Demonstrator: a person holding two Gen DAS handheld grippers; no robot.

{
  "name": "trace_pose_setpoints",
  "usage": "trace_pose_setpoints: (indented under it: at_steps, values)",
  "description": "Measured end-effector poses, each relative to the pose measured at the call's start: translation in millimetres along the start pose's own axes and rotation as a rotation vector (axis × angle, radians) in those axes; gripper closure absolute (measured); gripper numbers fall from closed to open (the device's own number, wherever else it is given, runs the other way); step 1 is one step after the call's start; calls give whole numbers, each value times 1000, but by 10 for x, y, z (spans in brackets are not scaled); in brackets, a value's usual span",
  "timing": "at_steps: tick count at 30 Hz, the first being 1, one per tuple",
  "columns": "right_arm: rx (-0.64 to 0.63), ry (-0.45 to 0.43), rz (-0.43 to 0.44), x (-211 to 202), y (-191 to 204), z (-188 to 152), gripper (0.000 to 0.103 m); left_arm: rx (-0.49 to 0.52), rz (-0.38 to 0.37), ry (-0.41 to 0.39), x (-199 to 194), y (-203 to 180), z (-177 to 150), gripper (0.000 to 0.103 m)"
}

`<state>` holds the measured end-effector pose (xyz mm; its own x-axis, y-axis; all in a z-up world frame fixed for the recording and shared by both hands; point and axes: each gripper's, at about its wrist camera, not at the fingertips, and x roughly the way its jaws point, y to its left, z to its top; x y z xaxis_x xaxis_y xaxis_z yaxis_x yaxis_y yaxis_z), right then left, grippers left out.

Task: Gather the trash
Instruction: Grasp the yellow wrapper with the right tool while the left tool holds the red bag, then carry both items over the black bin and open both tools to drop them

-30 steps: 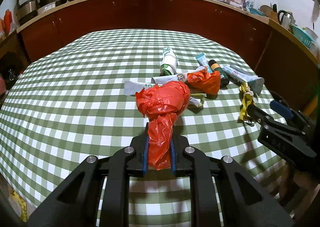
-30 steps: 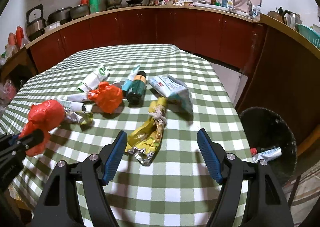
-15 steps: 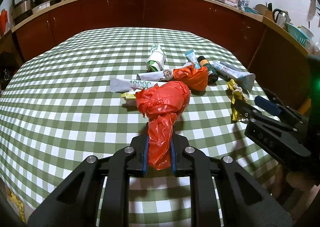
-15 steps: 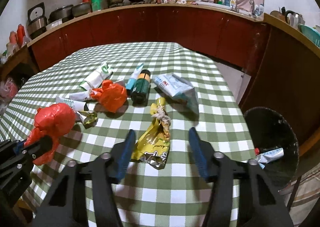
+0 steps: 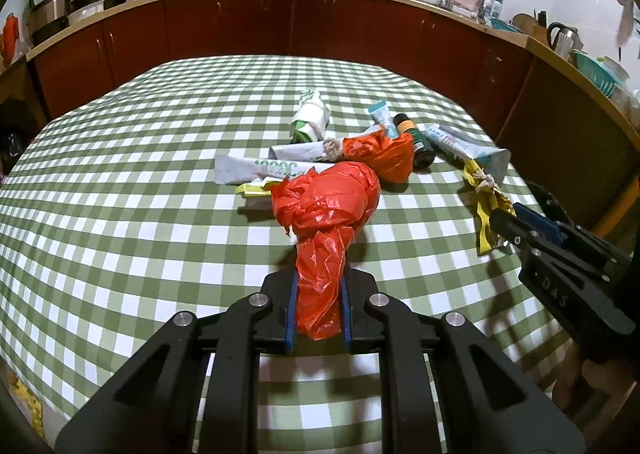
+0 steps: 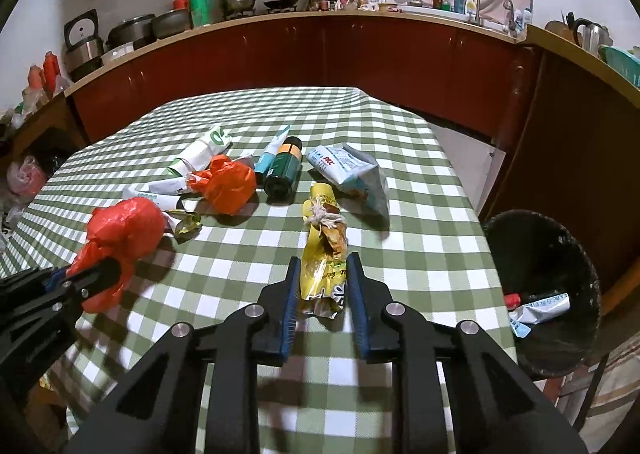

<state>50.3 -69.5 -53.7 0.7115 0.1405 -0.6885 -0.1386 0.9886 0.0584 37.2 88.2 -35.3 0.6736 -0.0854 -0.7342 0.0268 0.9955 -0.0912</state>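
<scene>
Both claws now grip trash

The right gripper [image 6: 323,286], wide a second ago, is closing on the crinkled yellow wrapper [image 6: 325,254] just left of the black bin [image 6: 568,250]. The left gripper [image 5: 319,304] holds the knotted, glossy red plastic bag [image 5: 326,210], farther from the bin.

Warm indoor light, soft shadows on the tablecloth [image 5: 160,214], fisheye-bent edges, dark vignetted corners.
</scene>
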Motion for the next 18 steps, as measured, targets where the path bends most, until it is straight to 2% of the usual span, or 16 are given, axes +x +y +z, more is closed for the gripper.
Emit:
trace_pose_setpoints:
  at_steps: [7, 18]
  values:
    - [8, -39, 4, -184, -149, -17, 80, 15, -29, -23, -101, -185, 24, 88]
    - [39, -119, -100, -447, -687, -14, 80, 76, -86, -64, -109, -715, 132, 88]
